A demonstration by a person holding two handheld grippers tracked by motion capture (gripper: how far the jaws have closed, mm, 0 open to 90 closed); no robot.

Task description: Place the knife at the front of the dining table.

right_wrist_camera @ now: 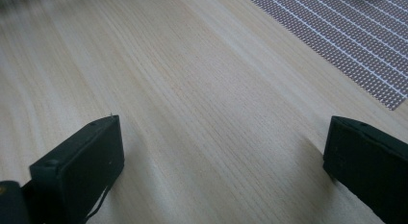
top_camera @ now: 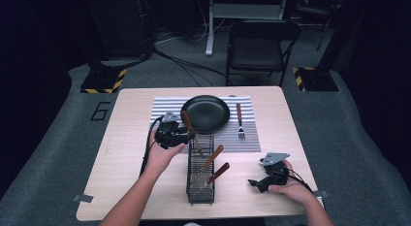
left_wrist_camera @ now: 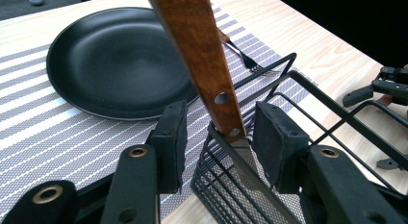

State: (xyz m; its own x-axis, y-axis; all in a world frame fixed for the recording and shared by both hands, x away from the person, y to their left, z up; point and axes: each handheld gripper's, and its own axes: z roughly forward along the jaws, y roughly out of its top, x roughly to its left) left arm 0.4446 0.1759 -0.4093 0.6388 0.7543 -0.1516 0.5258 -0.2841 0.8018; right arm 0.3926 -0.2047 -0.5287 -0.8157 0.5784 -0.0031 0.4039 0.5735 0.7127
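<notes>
Straddling wood-handled knife (left_wrist_camera: 204, 65), left gripper (left_wrist_camera: 219, 132) jaws apart w/o contact, blade hidden in basket (left_wrist_camera: 288, 89); right gripper (right_wrist_camera: 221, 166) wide.

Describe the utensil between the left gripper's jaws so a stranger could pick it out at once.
Find the black wire basket in front of the black plate. At its far end a wooden-handled utensil leans up toward the plate. Unlike the two others nearer the person, it stands between the left gripper jaws.

Table evenly lit, surroundings dark, close-ups soft
</notes>
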